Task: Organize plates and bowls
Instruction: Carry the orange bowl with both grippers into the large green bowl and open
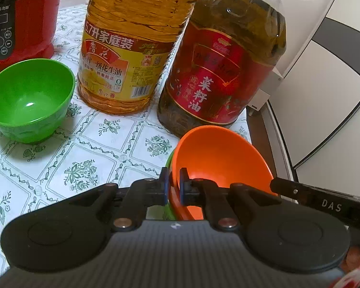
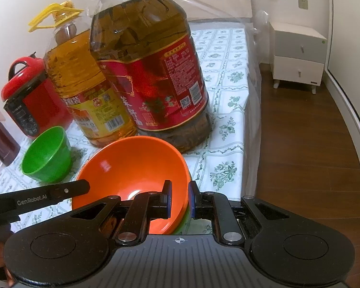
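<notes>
Left wrist: orange bowl [image 1: 218, 158] rim between tongs [image 1: 174, 186].

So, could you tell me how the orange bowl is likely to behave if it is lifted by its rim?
The orange bowl looks like thin glossy plastic, so probably light, stiff and slightly slippery. Both grippers pinch its rim on opposite sides, so it should lift level, perhaps bringing the green bowl nested beneath.

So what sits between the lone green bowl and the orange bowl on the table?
Nothing: only bare floral tablecloth separates the green bowl from the orange bowl, clearest in the left wrist view.
</notes>
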